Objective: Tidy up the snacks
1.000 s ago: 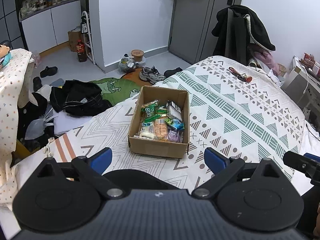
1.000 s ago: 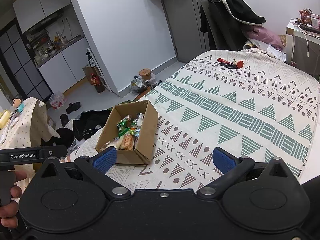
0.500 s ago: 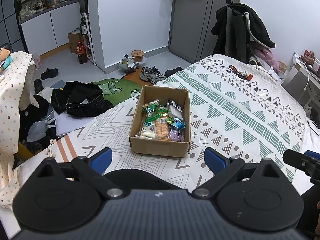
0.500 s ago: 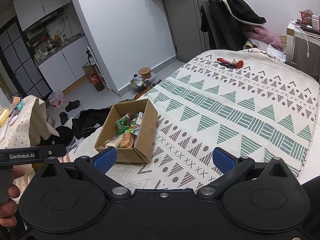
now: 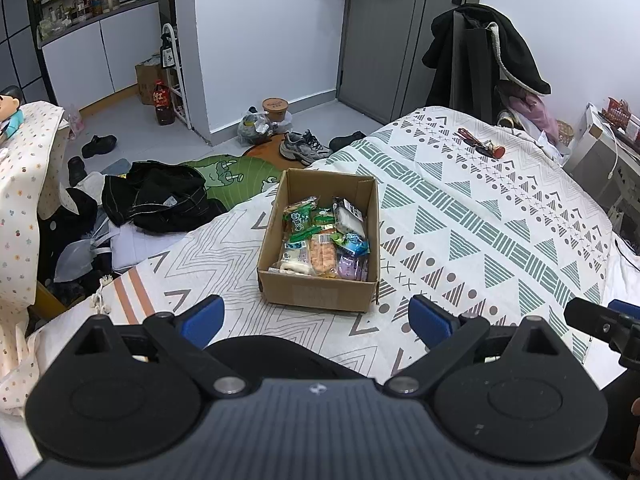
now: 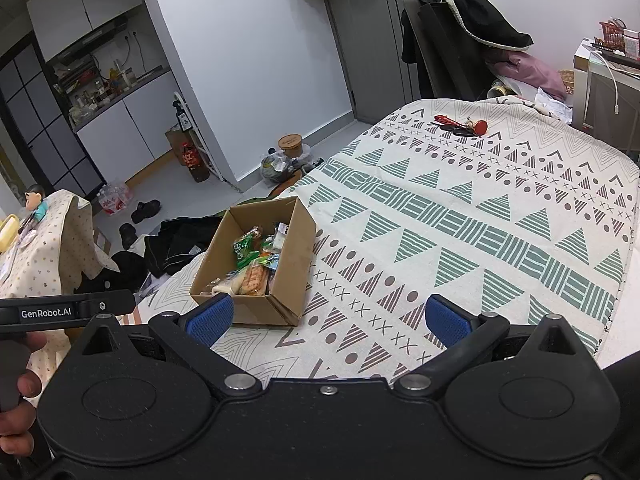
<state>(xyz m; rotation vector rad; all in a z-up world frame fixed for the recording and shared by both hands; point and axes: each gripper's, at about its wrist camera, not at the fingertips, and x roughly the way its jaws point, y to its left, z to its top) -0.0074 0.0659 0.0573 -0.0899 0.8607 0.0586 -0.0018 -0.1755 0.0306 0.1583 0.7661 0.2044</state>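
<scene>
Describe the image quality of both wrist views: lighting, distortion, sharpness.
Left wrist view: even indoor light, no glare; fisheye bends the door frame; the cardboard box and its snacks look sharp. Right wrist view: similar soft light, dark vignette corners, the bedspread edge curves strongly; the open right gripper casts little shadow.

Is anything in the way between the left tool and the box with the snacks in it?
No, nothing visible is in the way. The left tool is open and empty, and only bare patterned bedspread lies between it and the cardboard box. The box has no lid, so the snack packets inside can be reached from above.
</scene>
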